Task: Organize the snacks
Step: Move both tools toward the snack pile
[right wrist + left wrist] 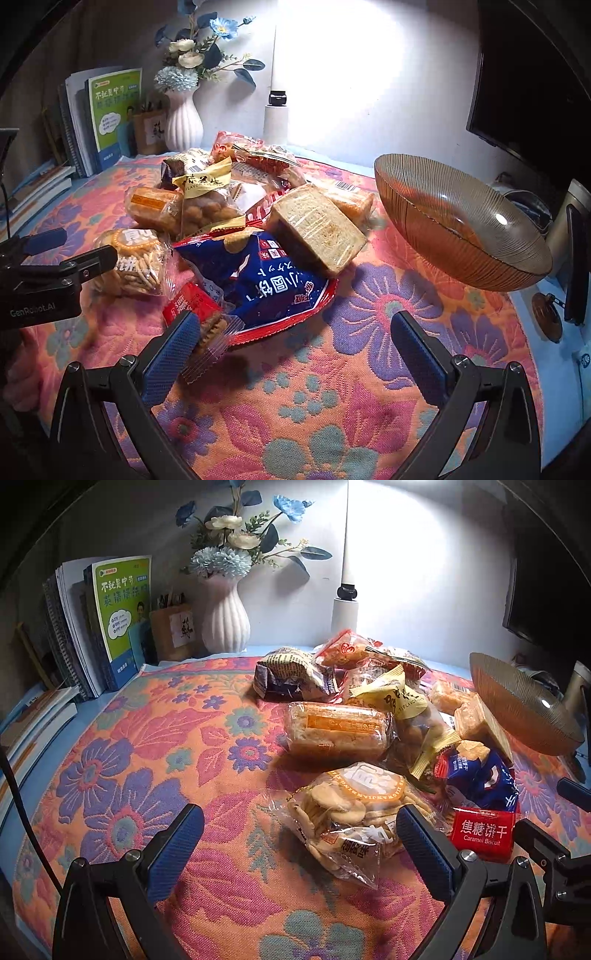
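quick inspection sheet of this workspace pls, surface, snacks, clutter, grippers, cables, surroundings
surface: floral cloth, orange with purple flowers, covers the table.
job's things: snack pile mid-table, unsorted: clear bag of round biscuits, red caramel biscuit pack, blue bag, wrapped bread slice, yellow-topped bag of nuts; ribbed glass bowl right of the pile, nothing seen inside.
clutter: nothing seen beyond the snacks.
grippers: left gripper open, biscuit bag lies between its fingers; right gripper open, its left finger beside the caramel pack.
cables: one dark cable at the left edge.
surroundings: books, white vase of flowers, lamp, dark monitor.
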`<action>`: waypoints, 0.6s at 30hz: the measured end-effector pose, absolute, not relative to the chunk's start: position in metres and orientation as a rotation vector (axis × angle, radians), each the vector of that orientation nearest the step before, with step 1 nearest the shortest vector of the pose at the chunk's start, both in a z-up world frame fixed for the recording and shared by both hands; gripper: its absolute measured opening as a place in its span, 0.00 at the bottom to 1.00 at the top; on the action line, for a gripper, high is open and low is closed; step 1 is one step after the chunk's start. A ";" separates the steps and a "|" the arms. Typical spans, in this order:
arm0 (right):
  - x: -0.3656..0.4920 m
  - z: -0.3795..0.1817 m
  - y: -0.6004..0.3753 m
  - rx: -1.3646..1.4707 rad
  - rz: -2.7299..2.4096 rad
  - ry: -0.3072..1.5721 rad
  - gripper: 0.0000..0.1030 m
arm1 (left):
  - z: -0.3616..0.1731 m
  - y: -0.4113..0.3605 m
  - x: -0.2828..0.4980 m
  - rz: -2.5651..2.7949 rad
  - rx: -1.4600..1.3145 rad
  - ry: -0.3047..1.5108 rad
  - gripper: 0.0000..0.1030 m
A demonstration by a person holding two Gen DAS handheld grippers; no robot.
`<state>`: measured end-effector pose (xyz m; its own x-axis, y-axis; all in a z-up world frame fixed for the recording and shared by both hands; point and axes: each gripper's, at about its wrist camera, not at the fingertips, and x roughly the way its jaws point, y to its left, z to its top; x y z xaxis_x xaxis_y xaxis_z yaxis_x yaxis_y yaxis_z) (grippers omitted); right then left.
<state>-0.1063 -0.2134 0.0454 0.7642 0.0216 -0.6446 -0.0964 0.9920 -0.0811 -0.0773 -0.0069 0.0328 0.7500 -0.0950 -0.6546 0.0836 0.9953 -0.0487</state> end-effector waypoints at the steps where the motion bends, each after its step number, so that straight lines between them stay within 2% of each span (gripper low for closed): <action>1: -0.105 0.044 -0.216 -0.097 0.069 0.705 1.00 | 0.032 -0.005 -0.077 -0.101 -0.027 0.721 1.00; 18: -0.103 0.040 -0.231 -0.036 0.040 0.743 1.00 | 0.030 -0.009 -0.074 -0.100 -0.019 0.733 1.00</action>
